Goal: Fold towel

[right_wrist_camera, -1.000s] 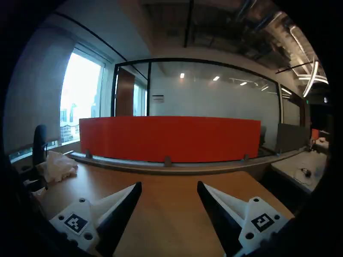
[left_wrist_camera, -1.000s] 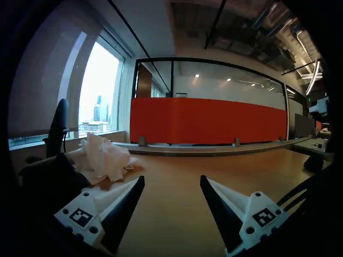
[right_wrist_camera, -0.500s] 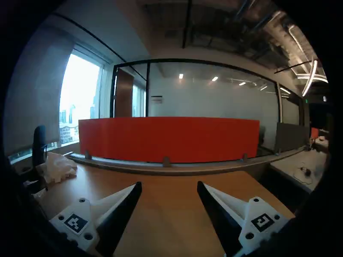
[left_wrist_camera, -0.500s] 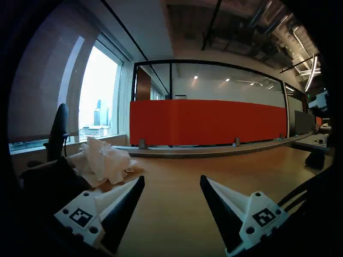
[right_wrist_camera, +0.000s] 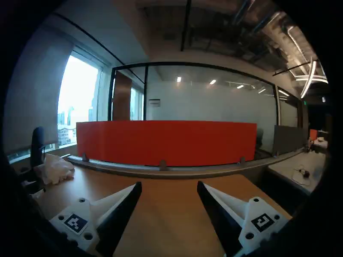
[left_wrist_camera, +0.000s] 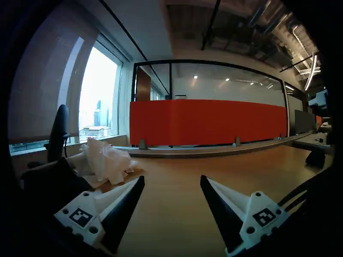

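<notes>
A crumpled white towel (left_wrist_camera: pixel 104 159) lies in a heap on the wooden desk (left_wrist_camera: pixel 180 171), to the left of and just beyond my left gripper (left_wrist_camera: pixel 171 182), which stands open and holds nothing. In the right gripper view the same towel (right_wrist_camera: pixel 54 168) sits far off at the left edge of the desk (right_wrist_camera: pixel 171 201). My right gripper (right_wrist_camera: pixel 169 186) hangs low over bare wood, open, nothing between its fingers.
An orange partition (left_wrist_camera: pixel 208 122) runs along the desk's far edge, also seen as the orange partition (right_wrist_camera: pixel 165 142). A dark office chair (left_wrist_camera: pixel 58 132) stands by the window at left. A small dark object (left_wrist_camera: pixel 315 158) rests at the desk's right side. Another desk (right_wrist_camera: pixel 300 165) lies to the right.
Both views have tilted slightly upward; the towel and partition sit a little lower in frame. Both grippers stay open and hold nothing.
</notes>
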Tool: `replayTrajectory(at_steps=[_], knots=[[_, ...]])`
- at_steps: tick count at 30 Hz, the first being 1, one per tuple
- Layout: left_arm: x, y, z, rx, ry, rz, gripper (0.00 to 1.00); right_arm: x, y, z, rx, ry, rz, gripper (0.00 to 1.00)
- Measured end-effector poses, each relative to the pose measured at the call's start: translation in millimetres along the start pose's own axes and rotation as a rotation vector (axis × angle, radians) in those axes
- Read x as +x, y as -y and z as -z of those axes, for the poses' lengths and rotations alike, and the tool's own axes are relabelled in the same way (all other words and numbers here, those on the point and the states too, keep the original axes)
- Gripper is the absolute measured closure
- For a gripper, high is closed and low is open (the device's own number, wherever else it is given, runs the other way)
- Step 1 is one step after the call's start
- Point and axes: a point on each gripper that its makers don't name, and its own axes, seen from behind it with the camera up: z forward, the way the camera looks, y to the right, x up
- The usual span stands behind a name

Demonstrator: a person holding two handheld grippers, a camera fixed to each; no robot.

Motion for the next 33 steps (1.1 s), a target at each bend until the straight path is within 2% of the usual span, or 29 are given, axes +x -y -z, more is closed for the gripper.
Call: replayTrajectory(at_steps=[9, 14, 23, 33], knots=[[-0.2, -0.3, -0.3, 0.0, 0.0, 0.0, 0.04, -7.3, -18.8, 1.9, -0.028, -0.04, 0.007, 0.0], [-0.4, -0.8, -0.6, 0.0, 0.0, 0.0, 0.04, -30.1, -27.7, 1.2, -0.03, -0.034, -0.004, 0.0], [-0.4, -0.7, -0.5, 0.0, 0.0, 0.0, 0.04, -70.9, -36.8, -0.4, -0.038, -0.055, -0.064, 0.0], [-1.0, -1.3, -0.4, 0.0, -0.001, 0.0, 0.04, -121.4, -38.1, -1.4, -0.038, -0.04, -0.064, 0.0]])
